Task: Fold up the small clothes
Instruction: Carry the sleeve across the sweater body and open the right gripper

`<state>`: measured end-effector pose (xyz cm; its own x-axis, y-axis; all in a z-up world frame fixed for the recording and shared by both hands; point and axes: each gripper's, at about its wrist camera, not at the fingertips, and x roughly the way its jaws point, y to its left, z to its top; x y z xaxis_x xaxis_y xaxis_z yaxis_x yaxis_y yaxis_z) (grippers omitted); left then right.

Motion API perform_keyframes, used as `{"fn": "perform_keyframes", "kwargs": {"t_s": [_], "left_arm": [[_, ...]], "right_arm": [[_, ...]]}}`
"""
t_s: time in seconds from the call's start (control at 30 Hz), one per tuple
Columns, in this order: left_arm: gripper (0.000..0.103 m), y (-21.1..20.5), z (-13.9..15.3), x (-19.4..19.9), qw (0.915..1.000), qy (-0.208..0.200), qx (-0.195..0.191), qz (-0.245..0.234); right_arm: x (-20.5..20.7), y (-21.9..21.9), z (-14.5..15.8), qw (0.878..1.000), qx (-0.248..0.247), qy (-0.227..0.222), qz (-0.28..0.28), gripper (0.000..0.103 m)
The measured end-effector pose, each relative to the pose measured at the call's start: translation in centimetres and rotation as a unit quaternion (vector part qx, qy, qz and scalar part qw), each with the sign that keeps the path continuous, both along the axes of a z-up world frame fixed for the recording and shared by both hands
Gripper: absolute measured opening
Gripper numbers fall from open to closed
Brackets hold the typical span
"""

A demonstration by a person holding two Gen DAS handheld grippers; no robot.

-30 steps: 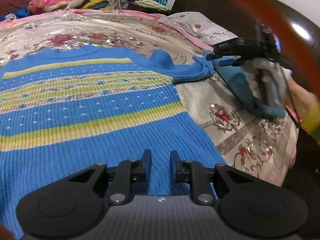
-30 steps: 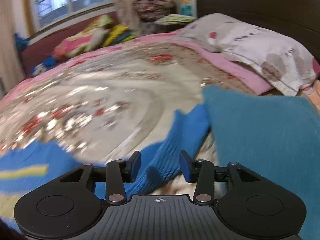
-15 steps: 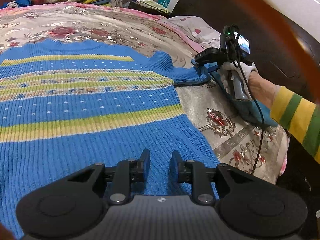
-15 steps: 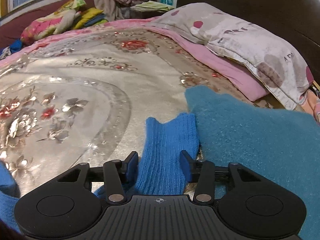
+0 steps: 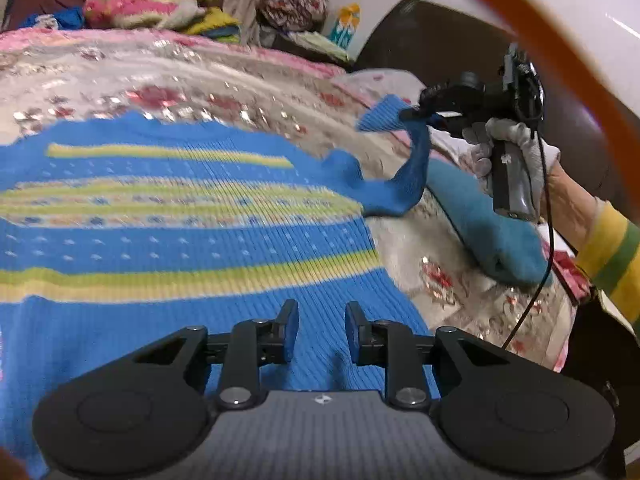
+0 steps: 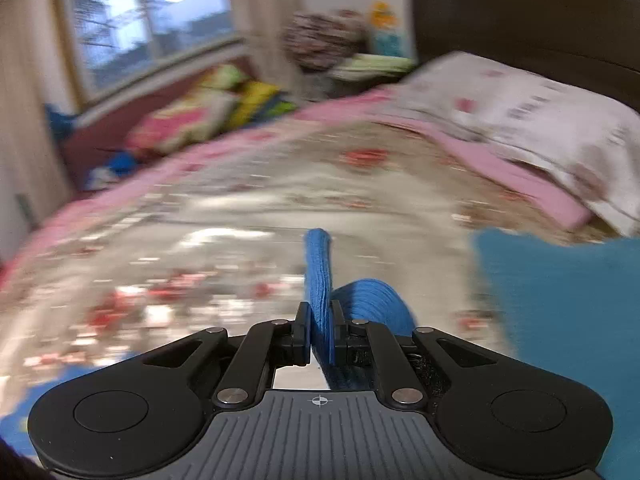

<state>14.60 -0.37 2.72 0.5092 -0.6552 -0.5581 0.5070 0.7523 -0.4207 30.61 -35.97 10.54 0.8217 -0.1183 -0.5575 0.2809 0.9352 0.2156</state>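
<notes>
A blue knit sweater (image 5: 168,240) with yellow-green stripes lies flat on the flowered bedspread (image 5: 200,84). My left gripper (image 5: 318,330) is open and empty, low over the sweater's lower hem. My right gripper (image 6: 320,334) is shut on the sweater's blue sleeve cuff (image 6: 318,276). In the left wrist view the right gripper (image 5: 416,114) holds the sleeve (image 5: 412,160) lifted off the bed at the sweater's right side.
A folded teal garment (image 5: 488,220) lies on the bed right of the sweater, also in the right wrist view (image 6: 560,292). A pillow (image 6: 540,132) rests against the dark headboard (image 6: 520,20). Piled clothes (image 5: 152,8) sit beyond the bed's far edge.
My right gripper has shut on the sleeve cuff and lifted it up off the bed. My left gripper has stayed open over the hem.
</notes>
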Motion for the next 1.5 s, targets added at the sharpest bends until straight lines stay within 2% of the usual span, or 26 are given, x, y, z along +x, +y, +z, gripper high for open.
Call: {"fn": "perform_keyframes", "kwargs": {"t_s": [0.2, 0.3, 0.4, 0.47, 0.6, 0.63, 0.77, 0.9, 1.0, 1.1, 1.2, 1.3, 1.4, 1.5], "left_arm": [[0.037, 3.0, 1.5, -0.8, 0.9992, -0.020, -0.006, 0.034], [0.037, 4.7, 1.4, -1.1, 0.9987, -0.019, -0.009, 0.046], [0.037, 6.2, 1.2, -1.3, 0.9983, -0.016, -0.010, 0.056], [0.037, 7.1, 1.0, -1.1, 0.9978, -0.013, -0.014, 0.063], [0.037, 8.0, 0.6, -0.6, 0.9976, -0.006, -0.027, 0.063], [0.037, 8.2, 0.5, -0.6, 0.9976, -0.007, -0.027, 0.063], [0.038, 8.6, 0.3, -0.4, 0.9977, -0.004, -0.031, 0.060], [0.038, 9.0, 0.3, -0.5, 0.9975, -0.003, -0.038, 0.059], [0.038, 9.1, 0.4, -0.5, 0.9974, -0.006, -0.038, 0.061], [0.038, 9.5, 0.5, -0.7, 0.9971, -0.008, -0.043, 0.063], [0.038, 9.8, 0.8, -0.8, 0.9965, -0.014, -0.049, 0.066], [0.038, 10.0, 0.9, -0.6, 0.9960, -0.017, -0.055, 0.069], [0.038, 10.2, 0.8, -0.4, 0.9957, -0.016, -0.054, 0.073], [0.038, 10.2, 0.7, -0.2, 0.9958, -0.014, -0.050, 0.075]], "right_arm": [[0.7, 11.2, 1.4, 0.991, 0.017, -0.010, 0.131, 0.007], [1.7, 17.0, 0.0, 0.983, 0.006, 0.009, 0.186, 0.007], [2.5, 21.5, -2.8, 0.973, 0.009, 0.044, 0.228, 0.008], [2.3, 23.7, -4.7, 0.966, 0.000, 0.064, 0.252, 0.008], [0.7, 27.4, -7.1, 0.948, -0.056, 0.085, 0.301, 0.011], [0.6, 27.8, -7.3, 0.944, -0.069, 0.087, 0.309, 0.014], [-0.5, 29.5, -7.6, 0.934, -0.122, 0.079, 0.326, 0.015], [0.1, 31.1, -7.8, 0.927, -0.160, 0.076, 0.332, 0.017], [0.7, 31.4, -7.9, 0.930, -0.161, 0.078, 0.322, 0.014], [1.4, 30.1, -7.0, 0.945, -0.120, 0.076, 0.294, 0.008], [2.1, 27.9, -4.6, 0.965, -0.078, 0.046, 0.245, 0.007], [1.9, 26.6, -1.9, 0.975, -0.057, -0.003, 0.216, 0.007], [1.8, 27.5, -1.2, 0.970, -0.043, -0.013, 0.237, 0.007], [1.9, 30.0, -3.7, 0.956, -0.040, 0.029, 0.288, 0.013]]}}
